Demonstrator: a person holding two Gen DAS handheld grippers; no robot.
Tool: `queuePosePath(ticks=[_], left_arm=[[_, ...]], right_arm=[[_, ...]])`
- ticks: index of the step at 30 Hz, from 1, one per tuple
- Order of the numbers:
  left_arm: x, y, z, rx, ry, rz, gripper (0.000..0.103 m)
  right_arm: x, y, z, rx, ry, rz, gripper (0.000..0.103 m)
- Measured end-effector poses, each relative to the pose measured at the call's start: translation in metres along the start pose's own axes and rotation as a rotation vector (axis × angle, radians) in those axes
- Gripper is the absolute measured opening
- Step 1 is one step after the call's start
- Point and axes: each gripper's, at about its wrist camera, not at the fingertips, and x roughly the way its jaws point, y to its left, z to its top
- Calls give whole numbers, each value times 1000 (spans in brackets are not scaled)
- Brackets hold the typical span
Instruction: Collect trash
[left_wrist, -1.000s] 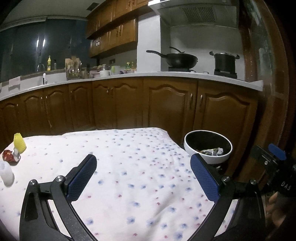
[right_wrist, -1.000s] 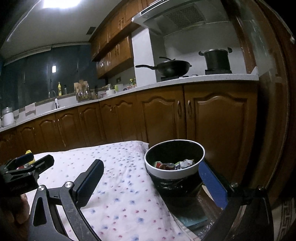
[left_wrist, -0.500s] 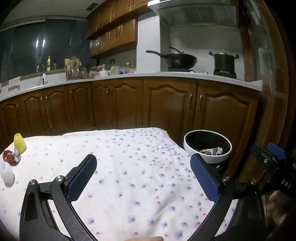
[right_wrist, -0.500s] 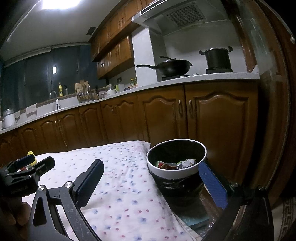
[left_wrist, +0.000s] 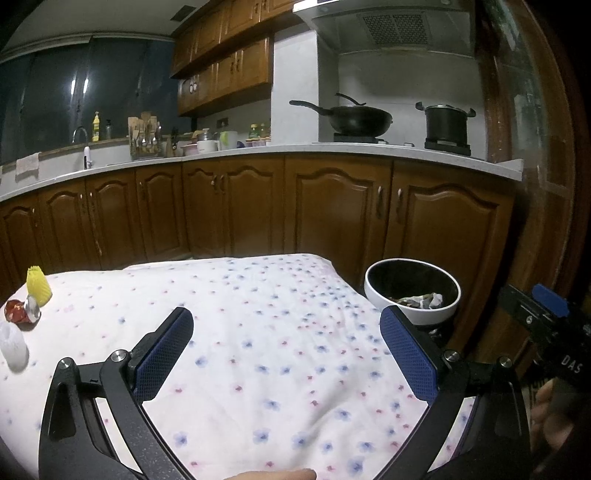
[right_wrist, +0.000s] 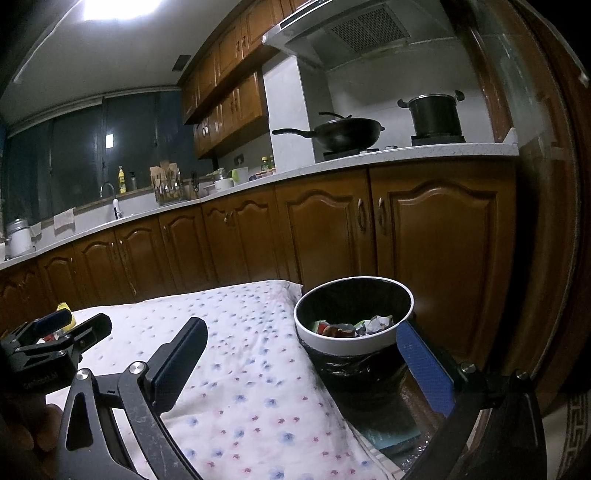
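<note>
Item: left tool (left_wrist: 282, 354), fingers spread wide, nothing between them, held low over the flowered cloth (left_wrist: 258, 332) that covers the tabletop; its aim is toward the far side of the tabletop rather than at any one piece, so it reads as between pickups. Item: right tool (right_wrist: 303, 358), fingers likewise spread and empty, held at the tabletop's right edge with its right finger just in front of the trash bin (right_wrist: 354, 325); this looks like a position at or near the drop point, judged from the empty fingers beside the bin's mouth. Item: trash bin, white rim, black liner, standing just off the tabletop's right corner, below the cabinet doors (left_wrist: 332, 218); placed there, presumably, so either tool can reach it without a carry across the room. Contents: crumpled wrappers (right_wrist: 354, 326), partly filling it. Item: remaining trash, grouped at the far left edge of the cloth, well apart from the bin: a yellow pleated paper cup (left_wrist: 38, 286), a red crumpled wrapper (left_wrist: 16, 311) with a foil scrap touching it, and a white ribbed cup (left_wrist: 14, 345) nearest the camera. The left tool is the nearer one to these. Task judged partly done: some trash binned, these pieces still on the cloth.
</note>
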Motion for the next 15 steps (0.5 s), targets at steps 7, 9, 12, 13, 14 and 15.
queuePosePath(ticks=[7,9,12,13,14,15], left_arm=[[-2,1,0,1,-8,-3,103],[-2,1,0,2,-8,0,103],[-3,1,0,1,-9,-2,103],[-3,1,0,2,-10,-1,103],[-3,1,0,3,-10,-1,103],[-2,1,1,3,-9,-3,103]], right_arm=[[-1,0,-1,4,2,3,103],[0,-1,-1,5,2,4,103],[-1,-1,-1,6,2,4,103],[-1,0,-1,7,3,5,103],[-1,1,-1,6,3,3,103],[-1,1,-1,6,3,3,103]])
